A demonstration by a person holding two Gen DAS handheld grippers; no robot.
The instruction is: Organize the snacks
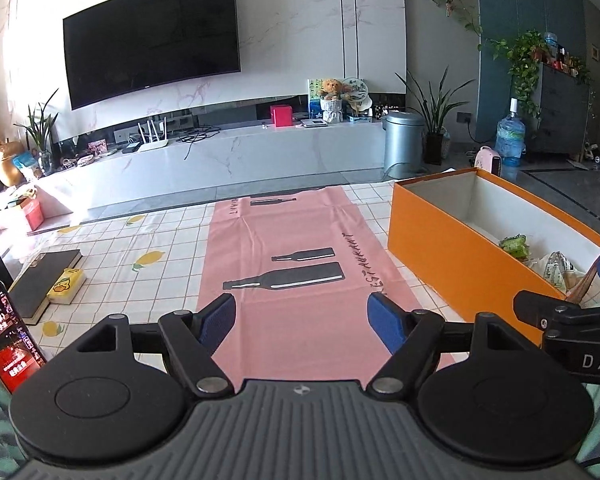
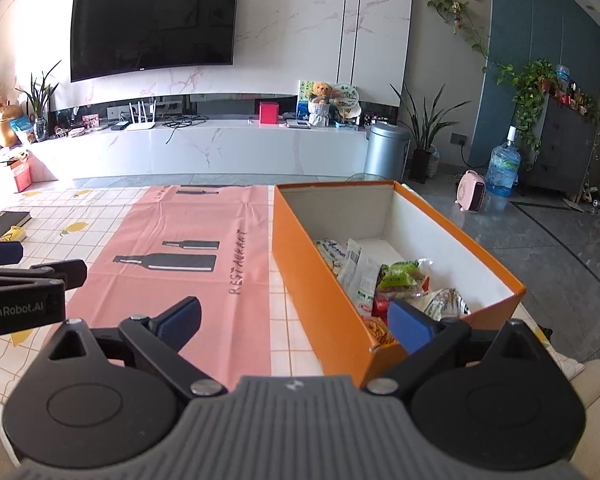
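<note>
An orange box (image 2: 320,300) with a white inside stands on the table at the right, holding several snack packets (image 2: 396,280): white, green and red ones. The left wrist view shows the same orange box (image 1: 452,256) at its right, with a green packet (image 1: 514,245) inside. My left gripper (image 1: 302,322) is open over a pink mat (image 1: 284,248) printed with black bottles, with nothing between its blue pads. My right gripper (image 2: 296,320) is open too, straddling the box's near left wall; its right pad (image 2: 410,326) is over the snacks. Nothing is held.
A phone (image 1: 10,336) with a lit screen stands at the left table edge, beside a dark book (image 1: 44,282) and a yellow pack (image 1: 65,286). The tablecloth (image 1: 140,240) is checked with lemons. Beyond the table are a TV wall, a metal bin (image 2: 386,152) and a water jug (image 2: 502,170).
</note>
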